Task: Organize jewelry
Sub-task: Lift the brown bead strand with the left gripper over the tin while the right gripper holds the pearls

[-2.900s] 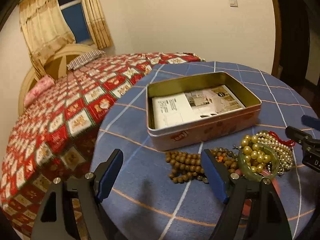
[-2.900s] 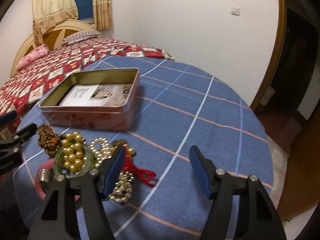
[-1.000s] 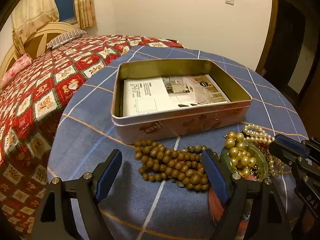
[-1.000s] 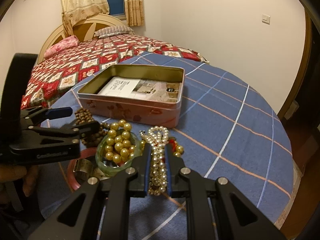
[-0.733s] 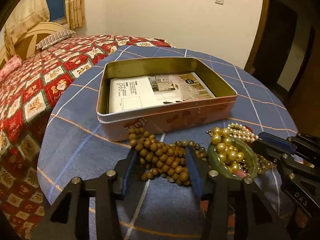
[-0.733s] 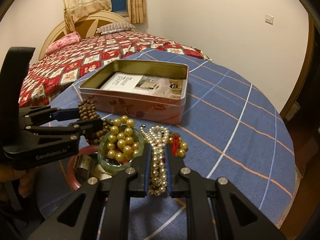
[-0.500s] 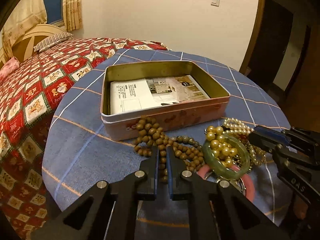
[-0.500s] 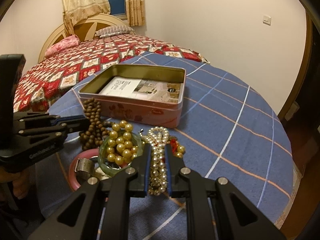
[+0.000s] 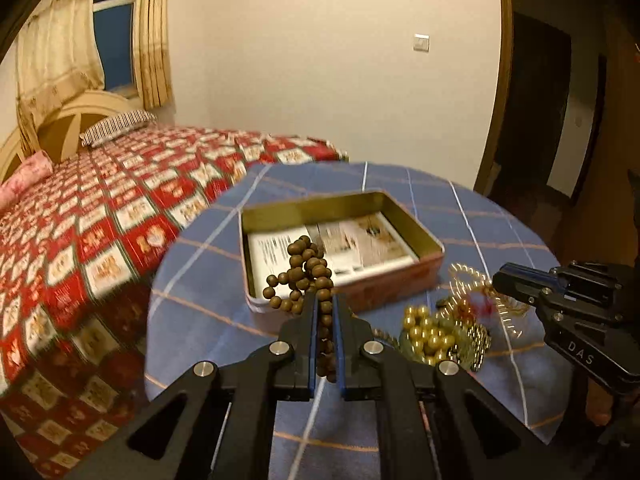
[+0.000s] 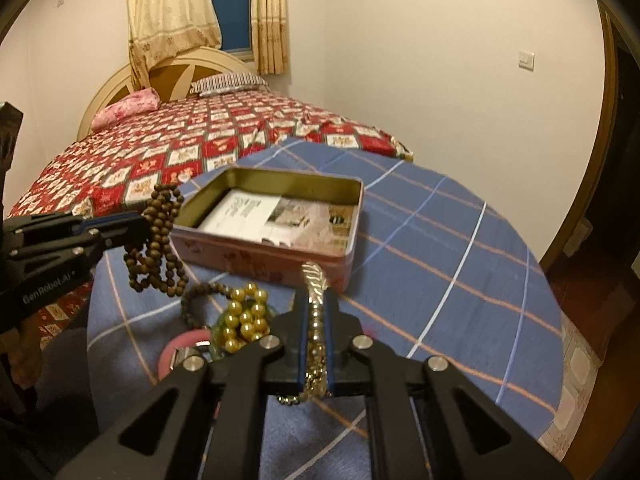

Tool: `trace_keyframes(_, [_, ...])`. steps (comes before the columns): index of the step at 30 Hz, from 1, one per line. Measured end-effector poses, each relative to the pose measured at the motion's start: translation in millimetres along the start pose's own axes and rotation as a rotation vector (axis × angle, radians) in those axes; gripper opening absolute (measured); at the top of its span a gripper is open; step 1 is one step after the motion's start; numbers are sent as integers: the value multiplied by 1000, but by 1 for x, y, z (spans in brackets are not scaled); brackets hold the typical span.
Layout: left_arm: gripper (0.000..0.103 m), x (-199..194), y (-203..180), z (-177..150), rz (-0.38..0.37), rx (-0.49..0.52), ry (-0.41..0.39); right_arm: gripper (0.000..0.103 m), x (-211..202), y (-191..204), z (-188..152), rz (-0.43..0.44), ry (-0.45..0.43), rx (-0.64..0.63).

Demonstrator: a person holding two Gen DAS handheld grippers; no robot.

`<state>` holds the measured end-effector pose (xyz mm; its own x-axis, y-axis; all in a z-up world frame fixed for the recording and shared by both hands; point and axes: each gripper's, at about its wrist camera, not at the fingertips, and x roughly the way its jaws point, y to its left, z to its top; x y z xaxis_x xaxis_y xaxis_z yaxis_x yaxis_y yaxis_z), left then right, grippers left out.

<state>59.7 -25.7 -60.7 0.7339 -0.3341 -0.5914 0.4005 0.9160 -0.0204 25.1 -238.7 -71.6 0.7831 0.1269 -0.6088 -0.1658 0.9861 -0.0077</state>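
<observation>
Between each clenched claw's pads: wooden beads [image 9: 310, 276] left [image 9: 325, 320], pearl strand [image 10: 315, 320] right [image 10: 316, 322].

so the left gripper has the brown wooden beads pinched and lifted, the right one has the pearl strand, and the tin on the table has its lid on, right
Not quite: the tin has no lid on; it stands open, with printed paper lying inside, as the right wrist view shows. The rest holds: the left gripper is shut on the brown wooden beads, lifted, and the right gripper is shut on the pearl strand.

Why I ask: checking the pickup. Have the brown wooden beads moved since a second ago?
Yes. The wooden beads, flat before the tin then, now hang lifted in the left gripper.
</observation>
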Motion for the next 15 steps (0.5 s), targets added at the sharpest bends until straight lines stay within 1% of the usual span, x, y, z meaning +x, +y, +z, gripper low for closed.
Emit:
trace_keyframes(5, [6,-5,4,13,4,10,-28,9,-1,-1,10,-10,-11,-19])
trace_keyframes(8, [6,-7,7,16,7,8,-38,9,-1,-9,11,-18,-14,0])
trace_keyframes(11, [6,-4,11,14,9,-2,-33,9,2,-15,9,-17,0,12])
trace_keyframes(15, [6,0,12,12,7,-9,-19,7,-2,-16,12,-32,-13,-2])
